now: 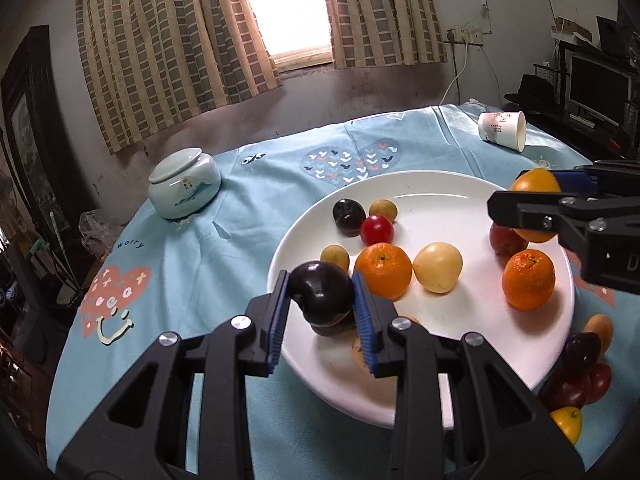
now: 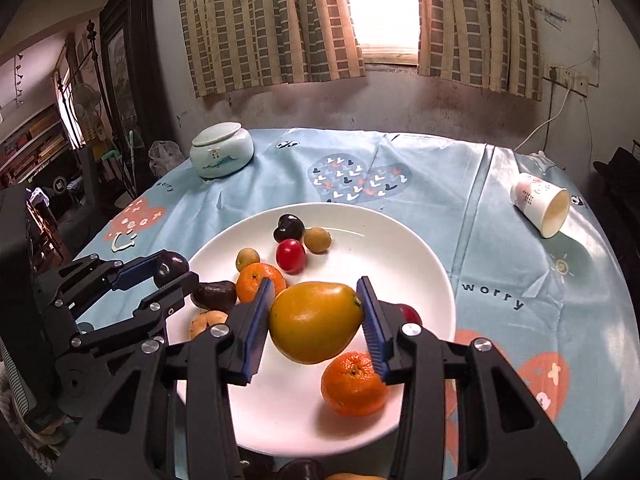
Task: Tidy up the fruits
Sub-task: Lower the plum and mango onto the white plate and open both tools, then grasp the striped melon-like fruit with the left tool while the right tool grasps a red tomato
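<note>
The blue tablecloth (image 2: pixel 500 216) reads "worry". The left claw (image 1: pixel 322 300) clamps a dark plum (image 1: pixel 320 286) above the white plate's (image 1: pixel 460 196) near rim; the right claw (image 2: pixel 316 322) grips a yellow-orange mango (image 2: pixel 314 322) over the plate, both angled downward.

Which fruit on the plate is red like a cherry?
The small red fruit near the plate's far side, beside the dark plum. The others are orange, yellow, greenish or dark purple.

Mixed fruits (image 2: pixel 256 282) (two aloft) over white plate (image 2: pixel 400 400)
</note>
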`<state>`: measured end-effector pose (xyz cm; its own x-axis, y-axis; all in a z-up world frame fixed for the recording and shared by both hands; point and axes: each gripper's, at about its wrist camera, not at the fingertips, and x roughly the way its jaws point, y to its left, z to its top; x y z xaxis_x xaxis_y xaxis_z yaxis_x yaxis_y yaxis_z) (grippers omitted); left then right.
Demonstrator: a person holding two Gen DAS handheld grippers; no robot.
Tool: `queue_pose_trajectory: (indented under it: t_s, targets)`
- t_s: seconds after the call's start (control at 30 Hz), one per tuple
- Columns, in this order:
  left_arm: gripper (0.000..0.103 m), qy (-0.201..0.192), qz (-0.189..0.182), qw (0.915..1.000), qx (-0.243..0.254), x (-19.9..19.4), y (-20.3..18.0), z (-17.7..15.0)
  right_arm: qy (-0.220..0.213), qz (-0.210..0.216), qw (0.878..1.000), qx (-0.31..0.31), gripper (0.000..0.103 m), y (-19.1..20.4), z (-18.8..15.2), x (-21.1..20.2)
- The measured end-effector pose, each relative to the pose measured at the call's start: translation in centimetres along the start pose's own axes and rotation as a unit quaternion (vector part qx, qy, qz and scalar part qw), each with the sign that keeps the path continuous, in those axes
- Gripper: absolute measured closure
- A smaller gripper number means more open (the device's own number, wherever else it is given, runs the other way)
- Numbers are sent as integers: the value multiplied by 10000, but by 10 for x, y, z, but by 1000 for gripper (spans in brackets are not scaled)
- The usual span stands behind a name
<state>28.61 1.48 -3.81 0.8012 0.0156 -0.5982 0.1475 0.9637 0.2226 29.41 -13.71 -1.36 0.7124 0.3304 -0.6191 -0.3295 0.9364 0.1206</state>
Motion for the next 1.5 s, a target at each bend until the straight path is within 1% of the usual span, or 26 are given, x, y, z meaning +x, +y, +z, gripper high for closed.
queue_pose_trajectory:
  t_s: [0.1, 0.17, 0.2, 0.23, 0.27, 0.3, 0.37, 0.53, 0.67, 0.73, 0.87, 1.0, 1.13, 1.27, 1.4, 1.5]
  targets:
    - [71, 57, -43, 9999, 74, 8, -5, -2, 167, -2, 9998, -71, 60, 0, -3, 11]
    - [70, 83, -49, 9999, 110, 11, -8, -4, 209, 30, 9998, -12, 56, -3, -6, 16]
    - [67, 92, -49, 9998, 140, 12, -9, -5, 241, 27, 9997, -3, 54, -4, -8, 18]
    - [56, 88, -43, 9998, 153, 12, -10, -5, 233, -26, 9997, -12, 45, -5, -9, 18]
    - [48, 48, -5, 9999, 156, 10, -10, -6, 187, -99, 9998, -30, 37, -5, -10, 17]
    - [38, -23, 54, 9998, 173, 8, -11, -6, 136, -118, 9998, -55, 36, -4, -12, 15]
    - [37, -126, 128, 9996, 232, 3, -12, -4, 128, -110, 9998, -73, 36, -4, -13, 14]
    - [35, -217, 133, 9994, 237, -8, -12, -3, 4, -167, 9999, -32, 36, -7, -11, 1]
    - [35, -253, 124, 9994, 201, -20, -11, -4, -129, -172, 9998, 54, 36, -8, -12, -21]
    - [33, -296, 124, 9994, 164, -29, -10, -6, -204, -149, 9996, 118, 36, -8, -14, -33]
    - [32, -427, 128, 9989, 133, -51, -13, -10, -283, -148, 9993, 209, 36, -7, -24, -56]
    - [28, -587, 118, 9981, 157, -74, -19, -15, -385, -92, 9983, 434, 35, -9, -44, -78]
    - [27, -564, 8, 9983, 159, -87, -27, -23, -299, -100, 9970, 707, 35, -17, -76, -91]
    - [27, -468, -118, 9987, 137, -97, -34, -37, -162, -197, 9947, 994, 35, -29, -109, -103]
    - [27, -313, -242, 9990, 185, -102, -45, -53, -129, -203, 9916, 1270, 35, -41, -134, -116]
    - [27, -137, -486, 9984, 236, -105, -55, -68, -103, -180, 9899, 1404, 35, -45, -145, -121]
